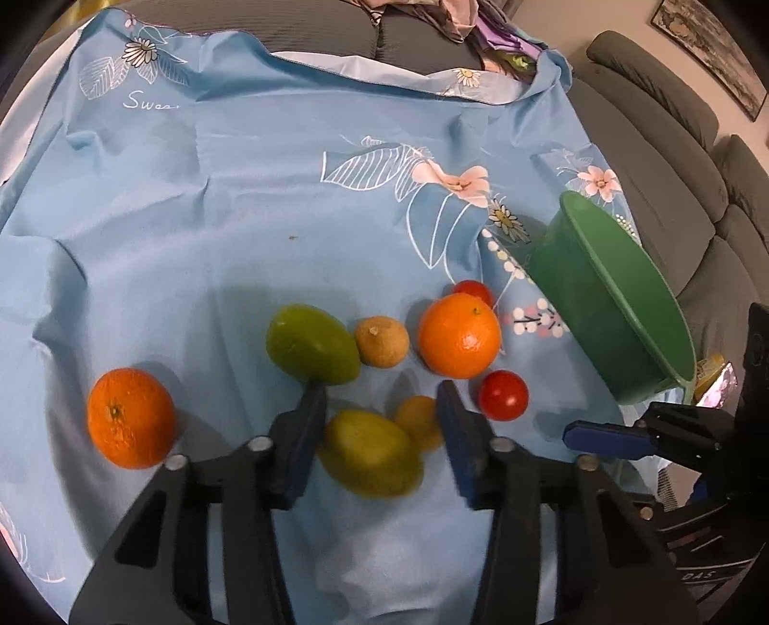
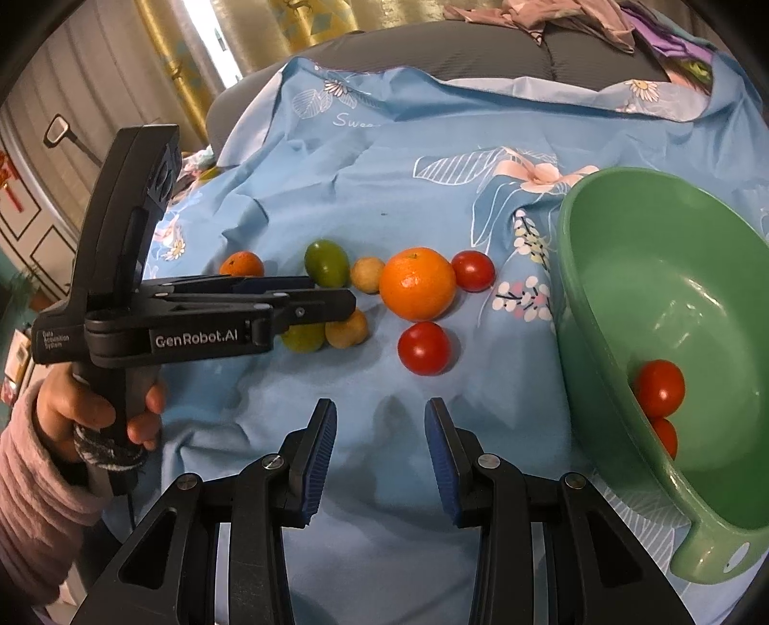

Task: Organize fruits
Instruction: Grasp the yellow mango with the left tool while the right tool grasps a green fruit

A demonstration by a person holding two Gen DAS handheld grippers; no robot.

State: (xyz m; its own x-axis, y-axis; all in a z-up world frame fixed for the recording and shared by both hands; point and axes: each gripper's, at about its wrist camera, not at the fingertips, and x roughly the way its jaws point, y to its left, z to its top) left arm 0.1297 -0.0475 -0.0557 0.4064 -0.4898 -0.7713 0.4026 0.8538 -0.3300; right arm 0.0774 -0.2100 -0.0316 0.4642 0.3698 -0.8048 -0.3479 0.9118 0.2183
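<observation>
Fruits lie on a blue floral cloth [image 1: 240, 216]. My left gripper [image 1: 382, 399] is open just above a yellow-green fruit [image 1: 370, 452] and a small yellow fruit [image 1: 418, 420]. Beyond them lie a green fruit [image 1: 312, 351], a small tan fruit [image 1: 382, 341], a big orange [image 1: 459, 334], two tomatoes [image 1: 503, 395] and a second orange [image 1: 130, 423] at left. My right gripper [image 2: 379, 408] is open and empty, short of a tomato [image 2: 424, 347]. A tilted green bowl [image 2: 625, 231] at right holds two tomatoes [image 2: 659, 387].
A grey sofa [image 1: 673, 144] runs behind and to the right of the cloth, with crumpled clothes [image 1: 456, 19] at the back. The left gripper's body and the holding hand [image 2: 96, 413] show at left in the right wrist view. Curtains [image 2: 298, 24] hang behind.
</observation>
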